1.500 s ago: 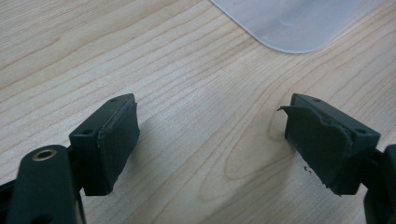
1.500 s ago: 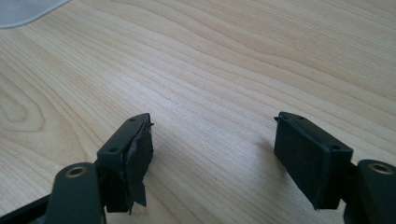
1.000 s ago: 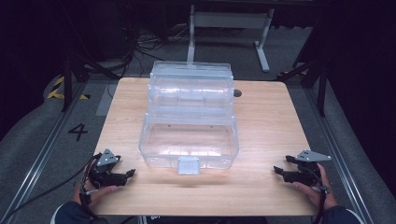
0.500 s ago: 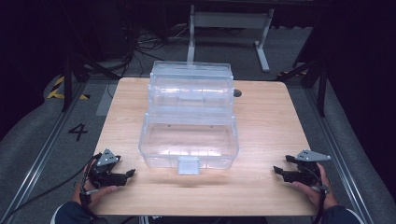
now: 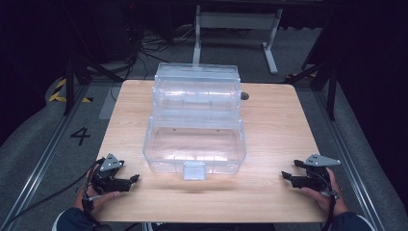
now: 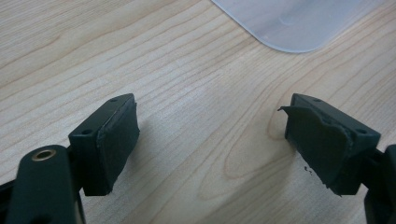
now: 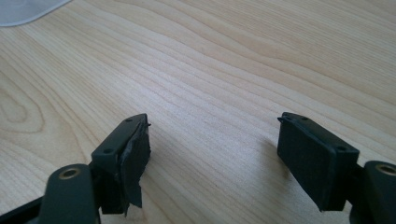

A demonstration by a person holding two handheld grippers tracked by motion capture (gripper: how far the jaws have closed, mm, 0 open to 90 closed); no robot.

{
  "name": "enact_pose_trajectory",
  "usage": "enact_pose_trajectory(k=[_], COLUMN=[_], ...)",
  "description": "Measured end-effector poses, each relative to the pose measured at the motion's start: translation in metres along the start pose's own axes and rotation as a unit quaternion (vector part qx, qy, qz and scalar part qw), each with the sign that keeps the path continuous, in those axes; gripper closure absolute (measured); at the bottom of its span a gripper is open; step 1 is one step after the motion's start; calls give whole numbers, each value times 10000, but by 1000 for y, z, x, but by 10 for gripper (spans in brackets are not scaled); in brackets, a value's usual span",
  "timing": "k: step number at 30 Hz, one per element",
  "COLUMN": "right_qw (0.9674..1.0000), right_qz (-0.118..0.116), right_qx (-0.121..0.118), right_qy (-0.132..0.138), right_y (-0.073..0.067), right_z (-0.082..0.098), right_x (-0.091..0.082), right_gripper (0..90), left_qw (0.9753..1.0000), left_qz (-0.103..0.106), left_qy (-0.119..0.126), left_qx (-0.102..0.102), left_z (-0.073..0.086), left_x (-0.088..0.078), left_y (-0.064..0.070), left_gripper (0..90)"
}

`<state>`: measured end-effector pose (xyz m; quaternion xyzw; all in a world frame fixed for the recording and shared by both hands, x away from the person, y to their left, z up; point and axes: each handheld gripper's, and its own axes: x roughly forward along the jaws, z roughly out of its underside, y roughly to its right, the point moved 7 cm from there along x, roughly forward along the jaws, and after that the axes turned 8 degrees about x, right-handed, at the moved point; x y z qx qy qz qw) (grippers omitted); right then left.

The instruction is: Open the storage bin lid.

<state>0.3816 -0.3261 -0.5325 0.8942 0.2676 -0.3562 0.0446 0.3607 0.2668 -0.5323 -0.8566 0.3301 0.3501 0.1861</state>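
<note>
At table centre: clear plastic box (image 5: 195, 144) sitting with lid (image 5: 196, 86) swung open and standing up behind, toward far edge; latch tab (image 5: 194, 171) facing near edge. Box interior looking empty, though glare making that hard to confirm.

Comparing with the frames from a second and half a second back: nothing shifting. Box lying in same spot, both hands resting at same near corners, jaw gaps unchanged. Reading this as a pause, either before work on the box starts or right after it ends; no telling which. Lid staying up, so closing it may be the step waiting.

Near left corner of table (image 5: 269, 115): left gripper (image 5: 133, 179) lying low on the wood, held in left hand (image 5: 98, 192), jaws pointing inward toward the box but well apart from it. Seen along its own jaws: left gripper (image 6: 212, 140) spread wide, pads (image 6: 116, 135) bare, only wood grain between, rounded corner of the box base (image 6: 289, 23) showing ahead.

Near right corner: right gripper (image 5: 285, 174) in right hand (image 5: 325, 192), mirroring the left, also well clear of the box. Seen along its own jaws: right gripper (image 7: 212, 149) gaping wide, gripping nothing, touching nothing but possibly the tabletop underneath.
</note>
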Motion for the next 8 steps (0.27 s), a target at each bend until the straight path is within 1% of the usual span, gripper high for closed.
enact_pose_trajectory(k=[8], right_qw=[10000], right_qz=[-12], right_qx=[-20], right_qy=[-18], right_y=[0], right_z=[-1], right_x=[1], right_gripper=[247], left_qw=[10000], left_qz=[-15], left_qy=[-12], left_qx=[-22], left_z=[0], left_x=[0], left_y=[0], left_gripper=[179])
